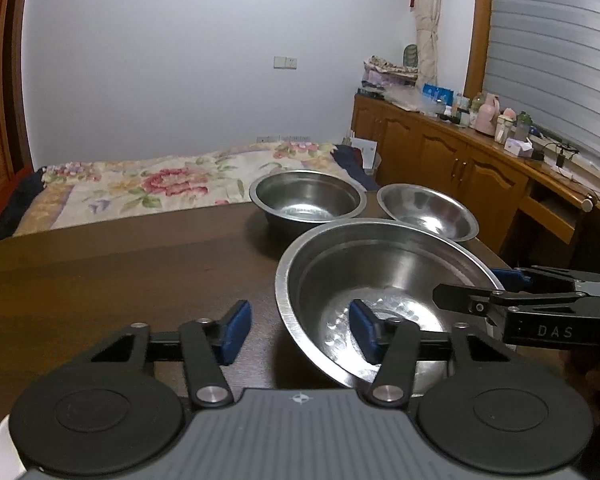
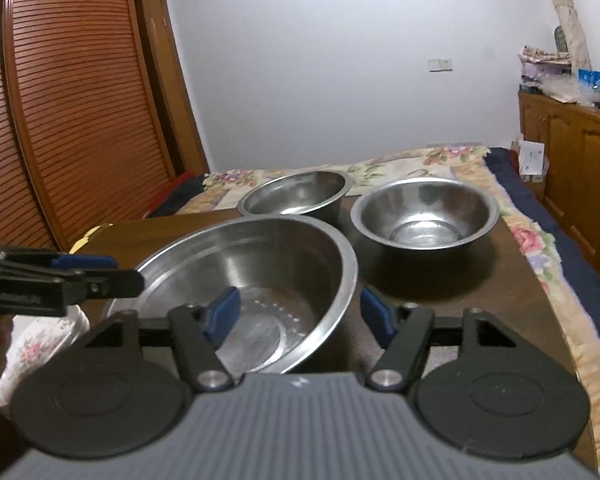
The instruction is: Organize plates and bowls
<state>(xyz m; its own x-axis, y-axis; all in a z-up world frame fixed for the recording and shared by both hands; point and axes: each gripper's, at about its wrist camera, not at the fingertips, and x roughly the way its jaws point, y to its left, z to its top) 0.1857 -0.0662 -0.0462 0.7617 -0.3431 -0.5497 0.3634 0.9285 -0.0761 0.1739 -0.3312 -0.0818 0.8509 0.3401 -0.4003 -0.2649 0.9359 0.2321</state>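
Observation:
Three steel bowls sit on a dark wooden table [image 1: 100, 264]. The large bowl [image 1: 384, 276] [image 2: 256, 264] is nearest. My left gripper [image 1: 300, 332] is open, its jaws straddling the large bowl's left rim, one pad inside. My right gripper [image 2: 300, 314] is open, straddling the bowl's right rim; it also shows in the left wrist view [image 1: 512, 280]. A medium bowl [image 1: 306, 200] [image 2: 296, 194] stands behind. A smaller bowl [image 1: 428, 210] [image 2: 424, 212] stands at the back right.
The table's far edge meets a bed with a floral cover [image 1: 160, 184]. A wooden cabinet [image 1: 460, 160] with bottles stands at the right. A slatted wardrobe [image 2: 68, 100] is at the left. A floral cloth [image 2: 40, 340] lies left of the large bowl.

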